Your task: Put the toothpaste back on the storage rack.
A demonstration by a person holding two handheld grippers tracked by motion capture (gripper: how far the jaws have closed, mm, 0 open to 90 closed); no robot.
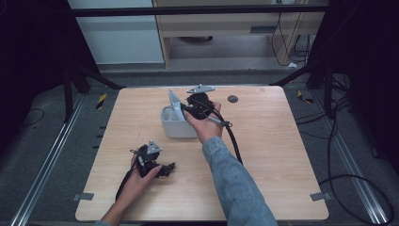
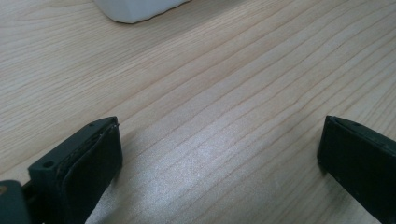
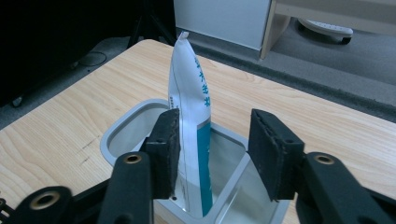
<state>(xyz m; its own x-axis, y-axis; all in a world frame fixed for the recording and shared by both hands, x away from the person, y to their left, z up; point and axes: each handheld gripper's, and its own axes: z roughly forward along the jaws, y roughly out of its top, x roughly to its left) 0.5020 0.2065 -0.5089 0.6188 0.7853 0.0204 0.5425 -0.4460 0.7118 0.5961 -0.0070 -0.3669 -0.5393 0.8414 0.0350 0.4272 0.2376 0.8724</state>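
Note:
A white and teal tube [image 3: 191, 93] stands upright in a pale grey bin [image 3: 116, 130] at the middle of the table. My right gripper [image 3: 215, 126] hovers over the bin, open, with the tube between its jaws. The tube leans against one pad [image 3: 168, 140], and a gap shows on the other side. From above, the tube [image 1: 175, 102] sticks out of the bin [image 1: 176, 128] beside my right gripper [image 1: 188, 109]. My left gripper [image 1: 167, 168] rests low at the front left, open. Bare wood lies between the jaws of my left gripper [image 2: 219, 140].
The wooden table [image 1: 263, 155] has free room on its right and front. A small dark disc [image 1: 232, 99] lies near the far edge. A corner of the bin [image 2: 135, 9] shows ahead of the left gripper. The right gripper's cable [image 1: 234, 141] trails across the table.

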